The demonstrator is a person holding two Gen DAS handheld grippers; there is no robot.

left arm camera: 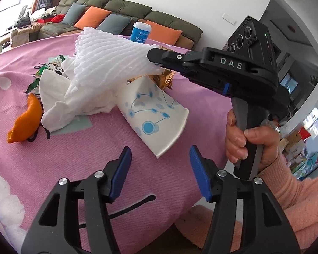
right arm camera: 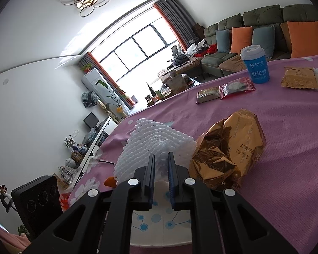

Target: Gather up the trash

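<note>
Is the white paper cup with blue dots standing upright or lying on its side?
Lying on its side: the paper cup rests lengthwise on the pink tablecloth, its rim sideways.

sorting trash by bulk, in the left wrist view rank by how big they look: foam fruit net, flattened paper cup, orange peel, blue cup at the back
1. foam fruit net and flattened paper cup: look alike, unranked
2. orange peel
3. blue cup, farthest away and partly hidden, so unsure

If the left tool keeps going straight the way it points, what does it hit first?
Most likely the flattened paper cup lying on the pink tablecloth, just ahead of the open left tool; depth is hard to judge.
</note>
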